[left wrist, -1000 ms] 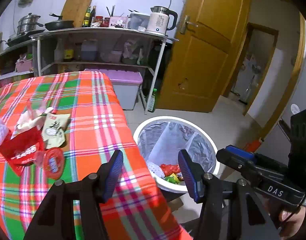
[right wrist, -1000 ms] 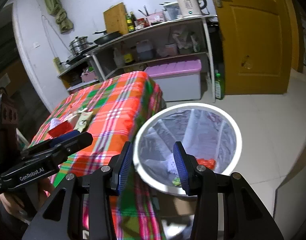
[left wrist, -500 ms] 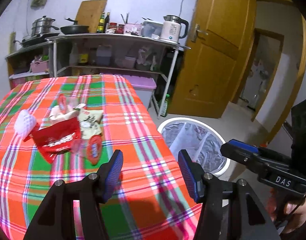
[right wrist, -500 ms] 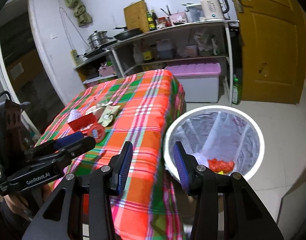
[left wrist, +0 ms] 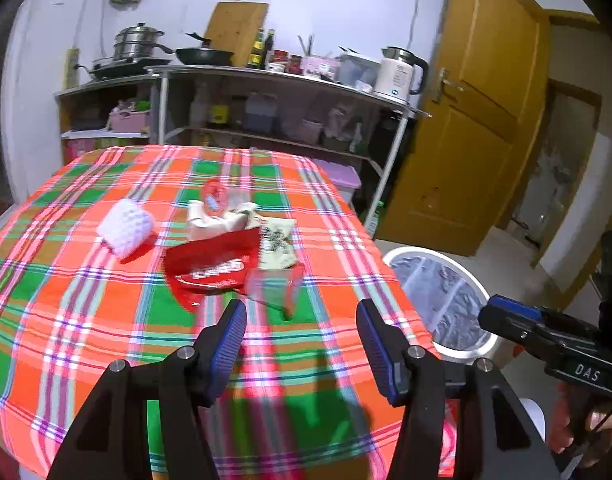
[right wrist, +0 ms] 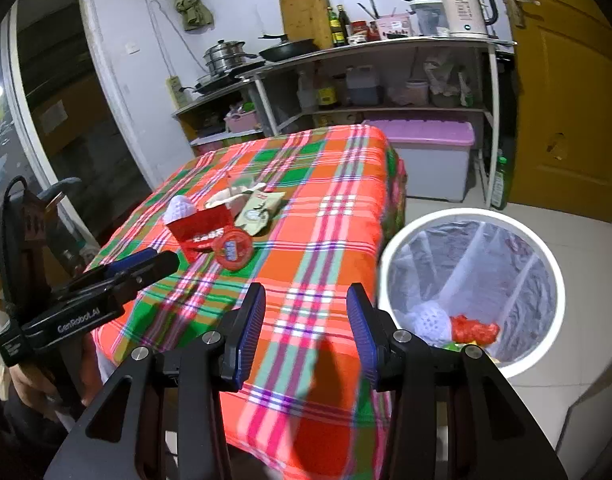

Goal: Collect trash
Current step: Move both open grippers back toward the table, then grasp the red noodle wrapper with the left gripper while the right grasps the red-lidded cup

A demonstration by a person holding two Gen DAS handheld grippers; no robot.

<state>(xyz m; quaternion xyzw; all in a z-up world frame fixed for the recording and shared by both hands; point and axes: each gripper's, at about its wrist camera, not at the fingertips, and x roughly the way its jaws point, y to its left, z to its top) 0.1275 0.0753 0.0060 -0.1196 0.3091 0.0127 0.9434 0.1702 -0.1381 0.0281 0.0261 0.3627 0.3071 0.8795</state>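
Note:
Trash lies in a cluster on the plaid tablecloth [left wrist: 86,300]: a red wrapper [left wrist: 210,268], a clear cup with a red lid [left wrist: 280,286], a beige packet [left wrist: 276,246], a white foam net [left wrist: 124,230] and crumpled paper [left wrist: 216,222]. My left gripper [left wrist: 302,338] is open and empty, hovering over the table just short of the cup. My right gripper [right wrist: 307,326] is open and empty over the table's near edge, left of the white bin [right wrist: 469,216], which holds several pieces of trash. The same cluster shows in the right wrist view: red wrapper [right wrist: 202,228], lidded cup [right wrist: 232,249].
The bin also shows in the left wrist view [left wrist: 445,264], on the floor right of the table. Behind the table stands a metal shelf [left wrist: 266,80] with pots, bottles and a kettle [left wrist: 397,72]. A purple-lidded box [right wrist: 425,160] and a wooden door [left wrist: 477,120] are to the right.
Both grippers have swung left from over the bin to over the table. The trash cluster now lies straight ahead of my left gripper. Both stayed open.

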